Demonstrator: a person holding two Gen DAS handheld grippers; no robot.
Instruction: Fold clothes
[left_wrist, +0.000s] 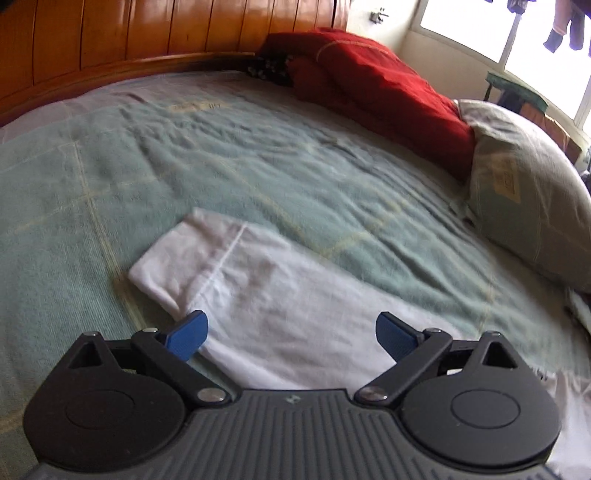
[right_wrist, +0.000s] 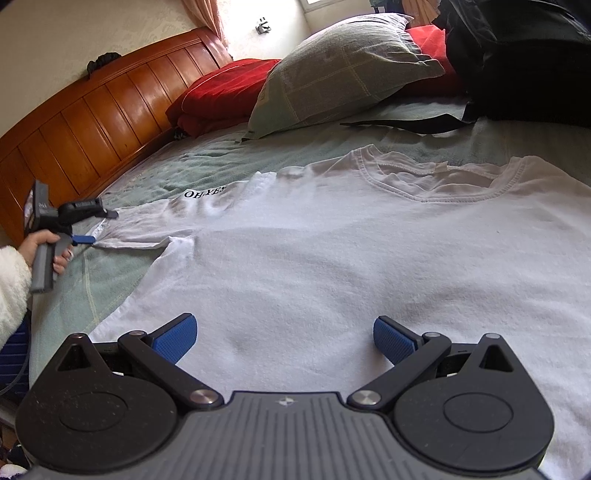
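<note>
My left hand-held gripper (left_wrist: 291, 334) hangs spread apart over the white T-shirt's (right_wrist: 332, 258) sleeve (left_wrist: 207, 258) at ten o'clock on the bed (left_wrist: 110, 166); right hand-held gripper (right_wrist: 284, 336) likewise apart. Pinch the cuff squarely, I'd judge.

T-shirt (right_wrist: 332, 266) flat on bed (right_wrist: 155, 184), headboard (right_wrist: 92, 122) behind; pillow (right_wrist: 332, 74) beyond collar, folded blanket (right_wrist: 221, 92) betw. pillow & headboard.

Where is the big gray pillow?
In the right wrist view, the gray pillow sits at the bed's far end, leaning on the red blanket, beyond the white T-shirt.
</note>
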